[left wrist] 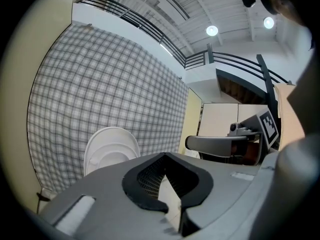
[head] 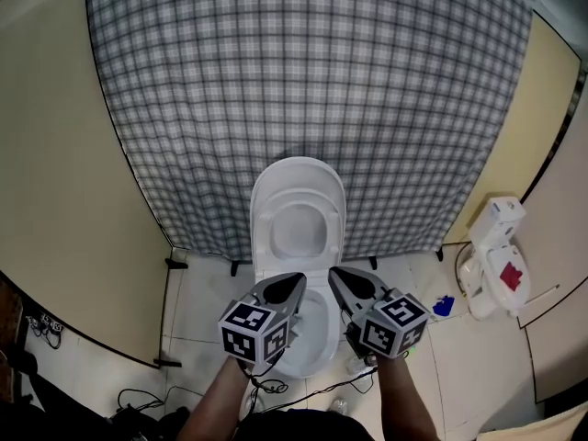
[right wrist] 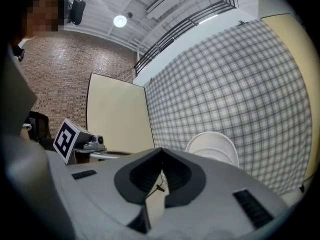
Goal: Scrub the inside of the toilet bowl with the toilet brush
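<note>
Grey left gripper [head: 294, 283] flanks right gripper [head: 338, 276] above toilet [head: 299, 180].

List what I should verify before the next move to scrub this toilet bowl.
1. Left gripper empty, fingers together: ok.
2. Right gripper empty, fingers together: ok.
3. Toilet lid raised: ok.
4. Toilet bowl uncovered, just below both grippers: ok.
5. Toilet brush in a gripper: not ok.
6. Toilet brush position known: cannot tell; no view clearly shows it.
</note>
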The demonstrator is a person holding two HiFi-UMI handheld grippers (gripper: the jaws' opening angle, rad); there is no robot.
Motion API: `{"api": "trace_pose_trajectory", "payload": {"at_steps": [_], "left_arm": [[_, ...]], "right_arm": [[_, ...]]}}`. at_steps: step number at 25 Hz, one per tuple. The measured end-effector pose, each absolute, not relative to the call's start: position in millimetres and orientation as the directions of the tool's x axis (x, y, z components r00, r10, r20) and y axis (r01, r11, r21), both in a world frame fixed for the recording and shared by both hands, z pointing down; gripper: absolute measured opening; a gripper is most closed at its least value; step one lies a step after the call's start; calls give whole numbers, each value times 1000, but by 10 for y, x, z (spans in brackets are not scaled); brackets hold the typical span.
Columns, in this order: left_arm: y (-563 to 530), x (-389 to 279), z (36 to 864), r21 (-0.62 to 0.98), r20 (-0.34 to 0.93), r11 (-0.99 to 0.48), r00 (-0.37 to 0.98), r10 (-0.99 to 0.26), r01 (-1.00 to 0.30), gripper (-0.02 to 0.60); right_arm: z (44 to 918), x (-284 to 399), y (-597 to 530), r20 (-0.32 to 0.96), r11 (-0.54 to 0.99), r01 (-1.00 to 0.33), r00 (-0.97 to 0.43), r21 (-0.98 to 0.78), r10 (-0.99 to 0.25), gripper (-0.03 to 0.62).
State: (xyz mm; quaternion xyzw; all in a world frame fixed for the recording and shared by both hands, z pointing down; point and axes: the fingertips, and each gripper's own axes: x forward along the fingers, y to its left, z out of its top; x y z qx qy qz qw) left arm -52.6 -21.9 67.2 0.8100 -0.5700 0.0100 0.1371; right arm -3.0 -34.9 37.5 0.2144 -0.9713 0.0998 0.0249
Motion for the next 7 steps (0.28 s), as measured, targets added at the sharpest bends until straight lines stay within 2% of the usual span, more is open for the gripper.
{"api": "trace_pose_trajectory", "payload": {"at_steps": [7], "left_arm": [[-211, -752, 816, 217, 171, -329, 367, -914, -919, 5]], "right_arm": [[524, -271, -306, 105, 887, -429, -903, -174, -416, 3]]}}
